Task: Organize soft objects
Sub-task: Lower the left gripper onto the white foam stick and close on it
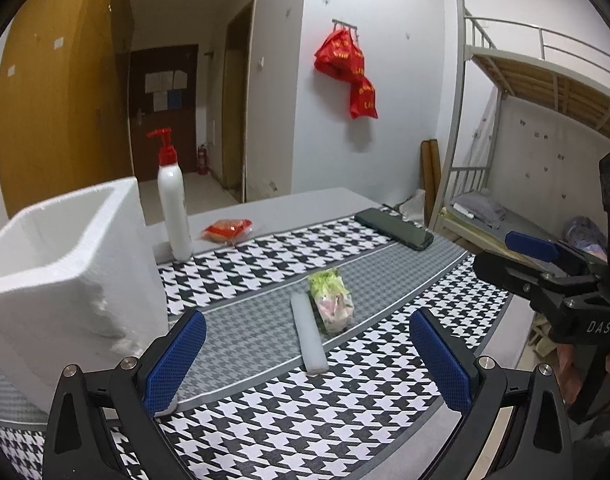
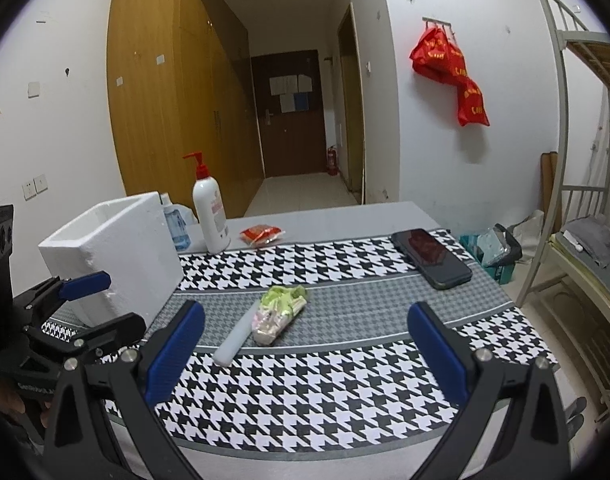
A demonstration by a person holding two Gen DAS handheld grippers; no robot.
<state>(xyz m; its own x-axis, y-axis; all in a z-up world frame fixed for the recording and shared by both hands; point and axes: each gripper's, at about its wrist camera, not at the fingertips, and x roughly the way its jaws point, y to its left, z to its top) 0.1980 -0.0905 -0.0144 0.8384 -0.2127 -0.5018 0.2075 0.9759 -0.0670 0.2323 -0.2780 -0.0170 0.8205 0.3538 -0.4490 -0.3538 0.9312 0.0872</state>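
Both tongs, left tongs [image 1: 307,364] and right tongs [image 2: 305,354], hover spread wide and empty — ahead, the foam stick [image 1: 308,333] touches the crinkly wrapped packet [image 1: 332,300], so a careless pinch may drag both.

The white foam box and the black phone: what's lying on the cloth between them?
A white foam stick and a green-and-pink plush bundle, touching side by side on the grey band, in both views.

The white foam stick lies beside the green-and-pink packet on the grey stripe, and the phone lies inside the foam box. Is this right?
Not quite. The phone lies on the cloth near the table's far right corner, outside the foam box; the right wrist view shows it. The stick and packet are as stated.
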